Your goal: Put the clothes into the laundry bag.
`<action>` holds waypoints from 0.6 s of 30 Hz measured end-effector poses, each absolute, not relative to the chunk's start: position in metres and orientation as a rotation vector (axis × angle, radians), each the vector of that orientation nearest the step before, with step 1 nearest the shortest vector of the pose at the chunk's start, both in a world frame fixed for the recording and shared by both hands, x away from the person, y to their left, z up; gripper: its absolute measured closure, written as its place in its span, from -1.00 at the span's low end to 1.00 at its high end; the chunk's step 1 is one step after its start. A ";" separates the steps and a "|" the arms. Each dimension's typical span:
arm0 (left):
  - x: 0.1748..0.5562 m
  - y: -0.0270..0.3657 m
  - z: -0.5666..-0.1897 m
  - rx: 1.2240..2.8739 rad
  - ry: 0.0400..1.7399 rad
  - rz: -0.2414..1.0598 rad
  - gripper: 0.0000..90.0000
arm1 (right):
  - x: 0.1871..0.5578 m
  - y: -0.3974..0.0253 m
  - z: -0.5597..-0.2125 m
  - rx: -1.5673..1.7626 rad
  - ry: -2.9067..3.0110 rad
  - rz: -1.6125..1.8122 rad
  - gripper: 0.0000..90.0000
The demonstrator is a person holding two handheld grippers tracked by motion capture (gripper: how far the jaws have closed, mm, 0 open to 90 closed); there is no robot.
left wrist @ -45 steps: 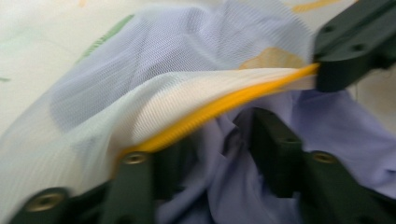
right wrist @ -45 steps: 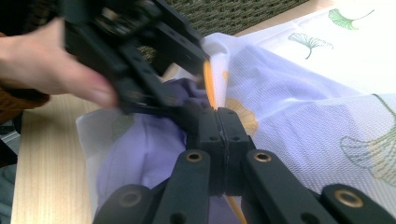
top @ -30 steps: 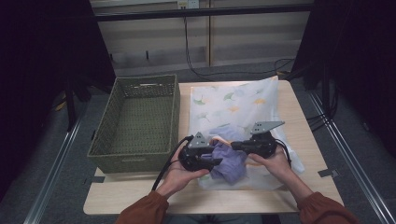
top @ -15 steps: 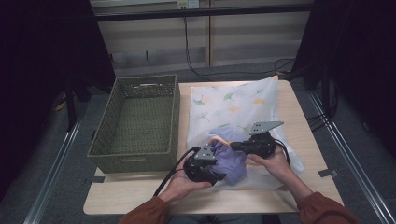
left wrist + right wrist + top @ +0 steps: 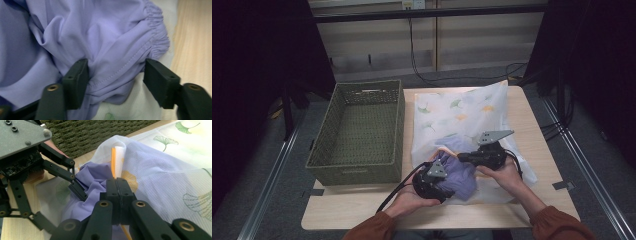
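The left hand-held gripper [image 5: 113, 75] stands spread around a fold of the purple garment [image 5: 458, 172] — it lies at the mouth of the white mesh bag [image 5: 462, 112] on the counter [image 5: 537, 130]. The right hand-held gripper [image 5: 116, 182] pinches the bag's orange-trimmed edge [image 5: 113, 160].

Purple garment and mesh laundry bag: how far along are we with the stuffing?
Done: the right claw is shut on the orange-trimmed edge of the white leaf-print mesh laundry bag, holding its mouth up, and part of the crumpled purple fabric garment lies under the mesh. In hand: the left claw, open, straddles a fold of the garment. Left: the bunched part outside the mouth, then likely the green woven basket.
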State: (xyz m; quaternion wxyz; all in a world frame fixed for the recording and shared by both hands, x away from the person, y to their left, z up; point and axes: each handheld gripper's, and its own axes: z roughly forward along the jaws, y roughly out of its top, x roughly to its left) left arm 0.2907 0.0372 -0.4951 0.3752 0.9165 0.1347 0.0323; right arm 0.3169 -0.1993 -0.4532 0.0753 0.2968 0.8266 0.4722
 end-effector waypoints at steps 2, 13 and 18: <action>0.290 0.037 -0.496 2.336 0.349 0.134 0.08 | 0.317 -0.199 -0.453 0.886 2.484 1.414 1.00; 0.297 0.039 -0.495 2.347 0.381 0.192 0.81 | 0.317 -0.198 -0.454 0.887 2.486 1.412 1.00; 0.299 0.037 -0.493 2.313 0.421 0.151 0.87 | 0.316 -0.198 -0.452 0.882 2.479 1.423 1.00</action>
